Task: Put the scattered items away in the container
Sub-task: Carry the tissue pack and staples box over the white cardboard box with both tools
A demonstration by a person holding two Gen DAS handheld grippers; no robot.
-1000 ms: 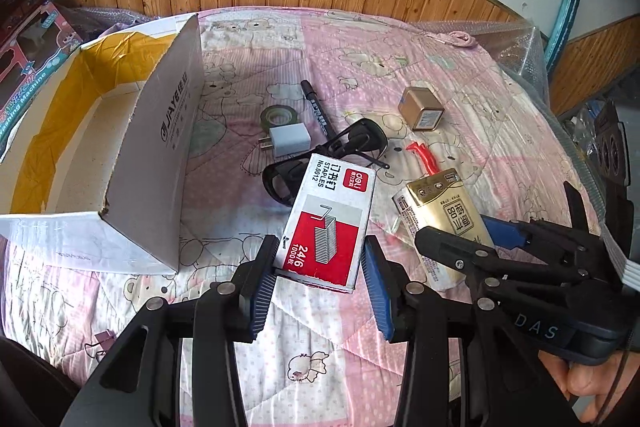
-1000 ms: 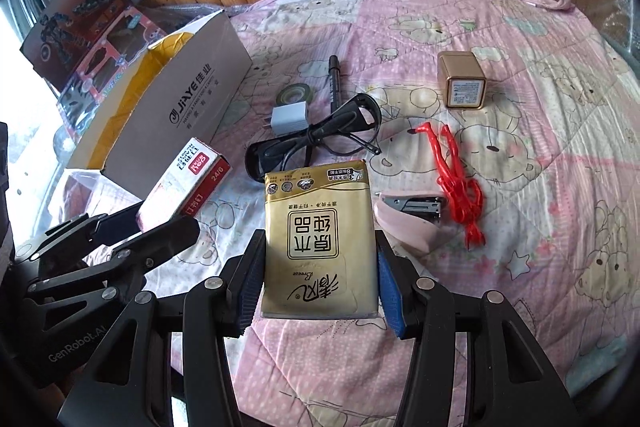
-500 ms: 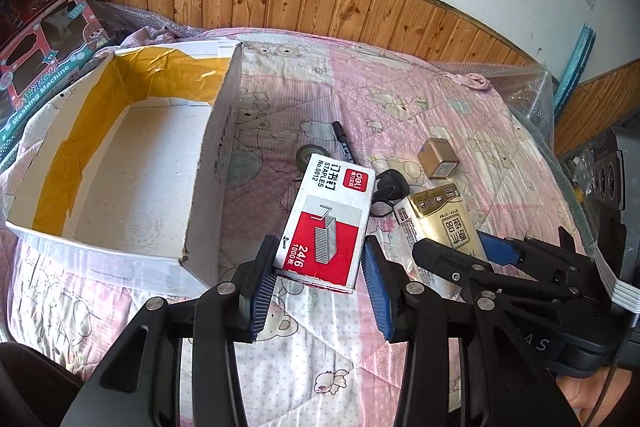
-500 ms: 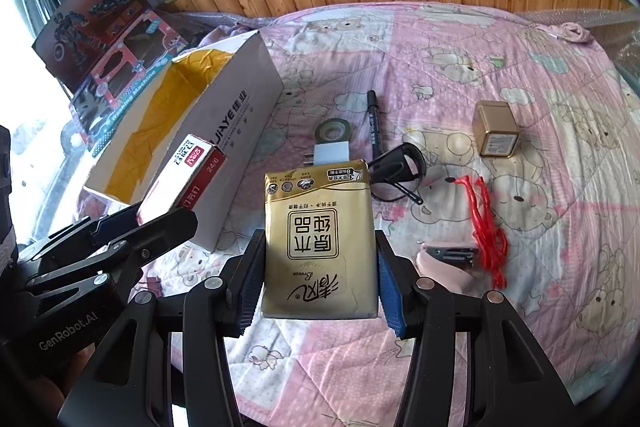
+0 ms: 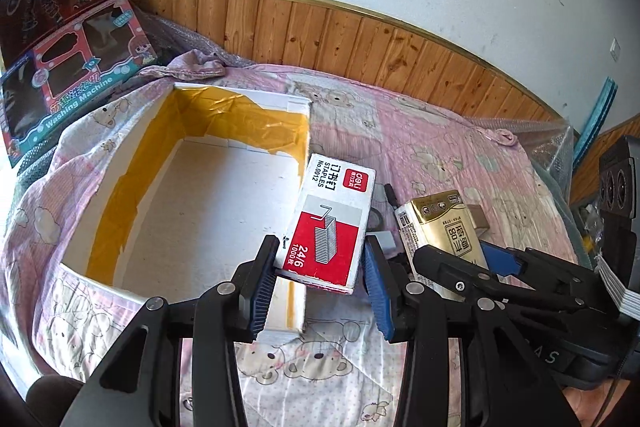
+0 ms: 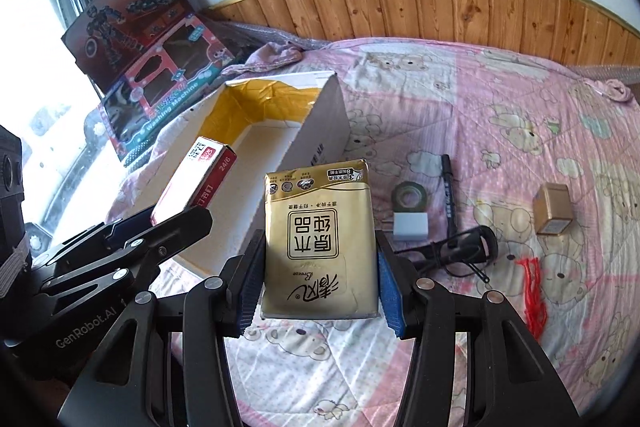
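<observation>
In the left wrist view, the left tongs are closed on a red-and-white staple box, their blue pads pressed to its two long sides. The staple box hangs in the air above the near right wall of the open cardboard box, which lies on the bed towards its left edge; the box's floor is bare white with yellow tape along the inner walls. To the right, the right tongs come in from the right edge with a gold tissue pack in their grip. Toy boxes lean against the wall beyond the bed's left corner.

In the right wrist view, the right tongs are clamped on the gold tissue pack, pads against both long sides, the pack held up off the quilt just beside the cardboard box's near right corner. The left tongs enter from the left edge holding the staple box over the box's opening. Lying on the bed to the right are a roll of tape, a white charger plug, a black marker, black glasses, a small brown box and a red cord, all well apart from the cardboard box.
</observation>
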